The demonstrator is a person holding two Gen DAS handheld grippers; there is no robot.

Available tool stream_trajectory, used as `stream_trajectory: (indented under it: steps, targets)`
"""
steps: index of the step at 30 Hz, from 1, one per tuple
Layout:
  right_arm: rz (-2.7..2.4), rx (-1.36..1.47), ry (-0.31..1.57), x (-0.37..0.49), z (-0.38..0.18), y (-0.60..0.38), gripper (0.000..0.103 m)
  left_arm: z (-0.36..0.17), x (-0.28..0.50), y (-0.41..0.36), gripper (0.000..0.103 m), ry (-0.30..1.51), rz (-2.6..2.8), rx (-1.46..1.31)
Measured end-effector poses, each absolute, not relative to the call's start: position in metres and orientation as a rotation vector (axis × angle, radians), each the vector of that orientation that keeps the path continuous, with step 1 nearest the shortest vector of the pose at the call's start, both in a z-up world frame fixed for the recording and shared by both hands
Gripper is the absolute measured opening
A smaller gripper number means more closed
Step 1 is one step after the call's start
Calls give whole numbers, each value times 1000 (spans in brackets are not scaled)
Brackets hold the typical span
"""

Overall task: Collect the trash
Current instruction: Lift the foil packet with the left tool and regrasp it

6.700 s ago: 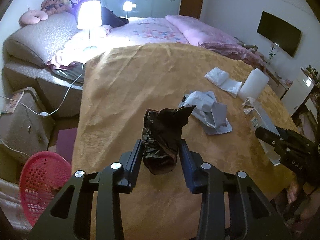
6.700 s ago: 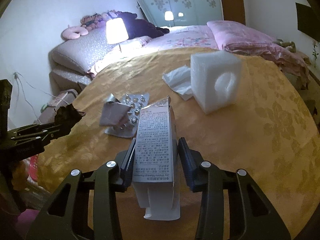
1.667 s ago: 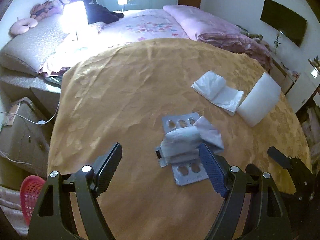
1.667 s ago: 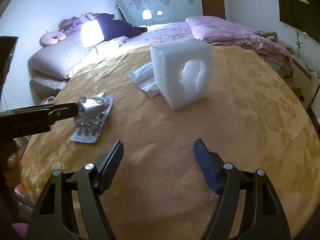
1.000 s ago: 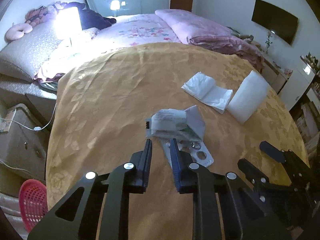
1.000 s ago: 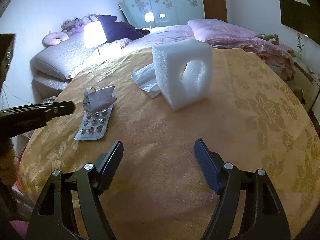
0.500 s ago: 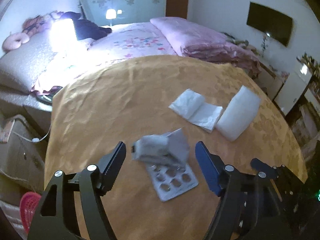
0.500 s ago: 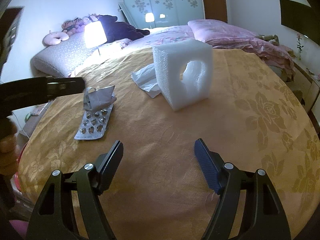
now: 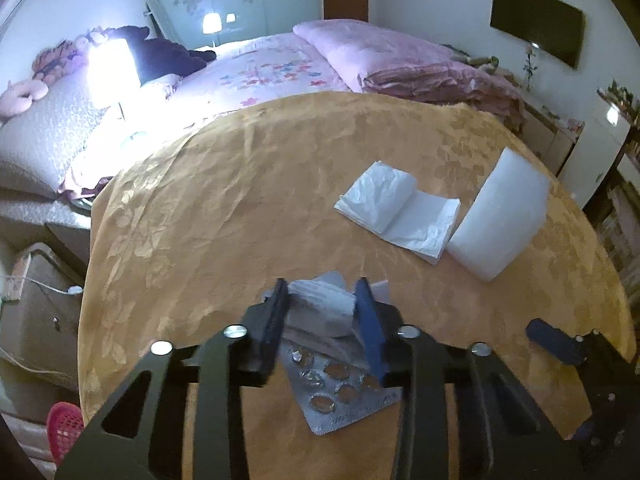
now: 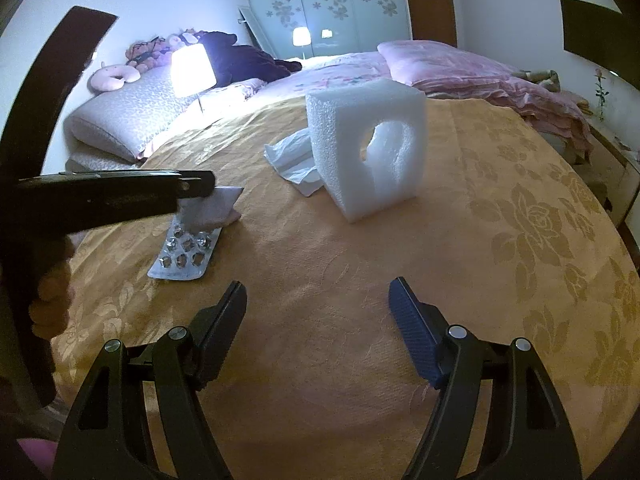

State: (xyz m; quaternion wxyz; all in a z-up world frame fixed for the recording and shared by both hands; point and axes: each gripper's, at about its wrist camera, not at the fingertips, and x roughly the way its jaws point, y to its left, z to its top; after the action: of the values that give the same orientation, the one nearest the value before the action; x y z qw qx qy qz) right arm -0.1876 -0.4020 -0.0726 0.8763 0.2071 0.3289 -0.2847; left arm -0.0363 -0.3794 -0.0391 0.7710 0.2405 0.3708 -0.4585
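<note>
The left tongs are clamping a crumpled paper wrapper lying over a blister pack; the right tongs are hovering spread apart above the desk.

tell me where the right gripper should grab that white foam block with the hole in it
Take the foam block across its two flat upright side walls, coming in level from the front, where the right gripper already faces it, open. It stands upright on the tablecloth; the hole weakens the front face, so probably squeeze the solid sides.
</note>
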Motion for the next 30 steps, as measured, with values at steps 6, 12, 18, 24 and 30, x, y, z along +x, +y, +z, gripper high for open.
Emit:
stream_trajectory:
  steps: [6, 12, 18, 24, 30]
  targets:
    - [-598, 424, 687, -187, -73, -402, 71, -23, -35, -363, 15, 792, -1015, 473]
    - [-603, 414, 688, -185, -73, -402, 71, -17, -36, -337, 14, 790, -1020, 455]
    - [-611, 403, 691, -184, -73, -401, 71, -26, -30, -309, 14, 811, -990, 452]
    - [-621, 389, 695, -181, -75, -401, 71, -30, -21, -303, 14, 825, -963, 434]
    - [-619, 388, 693, -182, -75, -397, 71, -25, -29, -323, 40, 810, -994, 431]
